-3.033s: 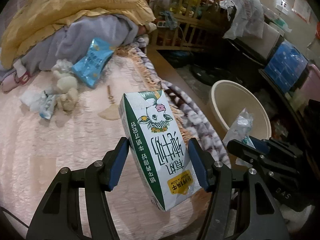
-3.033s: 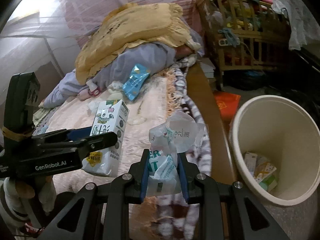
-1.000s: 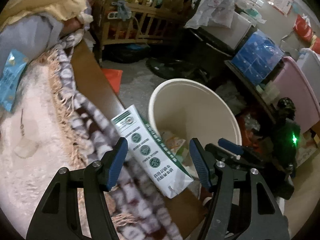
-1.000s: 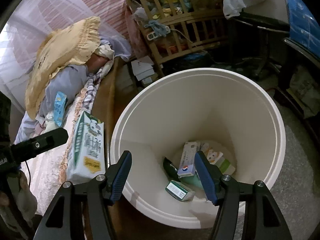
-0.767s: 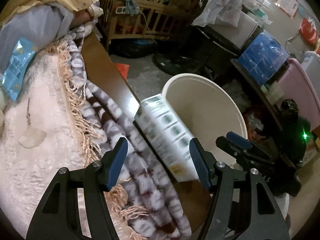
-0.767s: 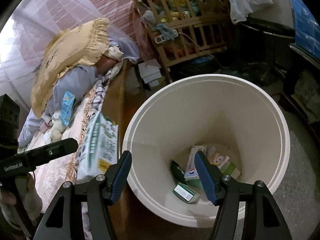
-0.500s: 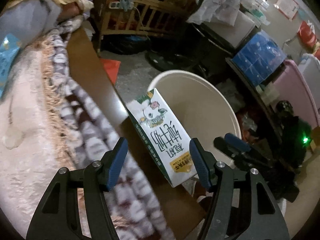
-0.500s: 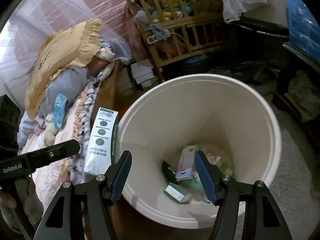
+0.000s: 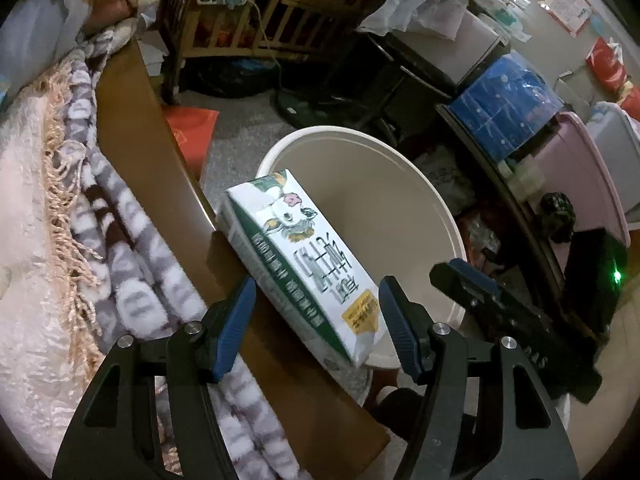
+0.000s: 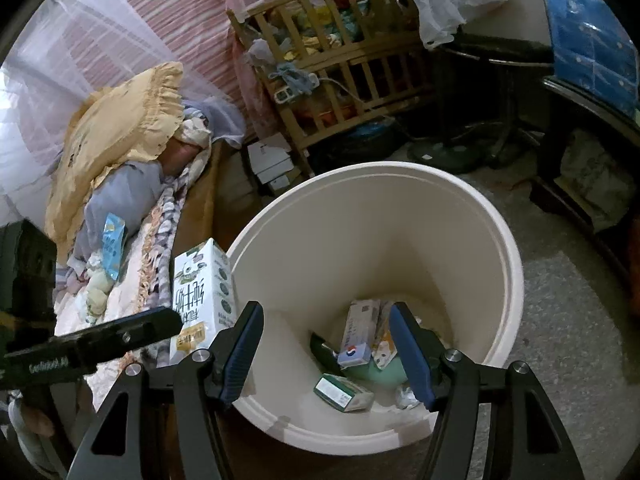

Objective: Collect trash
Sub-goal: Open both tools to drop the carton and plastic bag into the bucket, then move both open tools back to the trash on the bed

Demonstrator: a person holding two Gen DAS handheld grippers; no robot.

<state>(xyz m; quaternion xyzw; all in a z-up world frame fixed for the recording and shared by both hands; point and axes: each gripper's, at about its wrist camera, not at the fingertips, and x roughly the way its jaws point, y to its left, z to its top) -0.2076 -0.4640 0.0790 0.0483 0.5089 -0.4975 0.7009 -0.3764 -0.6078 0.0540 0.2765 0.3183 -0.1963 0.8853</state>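
A white and green milk carton (image 9: 304, 268) with a cow picture lies between the blue pads of my left gripper (image 9: 316, 320), at the near rim of a cream trash bin (image 9: 400, 184). The pads stand wide and I cannot tell whether they touch the carton. The carton also shows in the right wrist view (image 10: 202, 296), just left of the bin (image 10: 460, 216). My right gripper (image 10: 326, 344) is open and empty above the bin. Boxes and wrappers (image 10: 358, 344) lie on the bin's bottom. A blue snack bag (image 10: 112, 246) lies on the bed.
The wooden bed edge (image 9: 136, 120) and a striped fringed blanket (image 9: 120, 248) run left of the bin. A wooden crib (image 10: 340, 52) stands behind it. A red bag (image 9: 190, 132) lies on the floor. Dark furniture with blue packs (image 9: 504, 104) stands right.
The right gripper dropped its crumpled wrapper into the bin and is now open. The left gripper carried the carton from over the bed to the bin's rim and the carton turned in the jaws.
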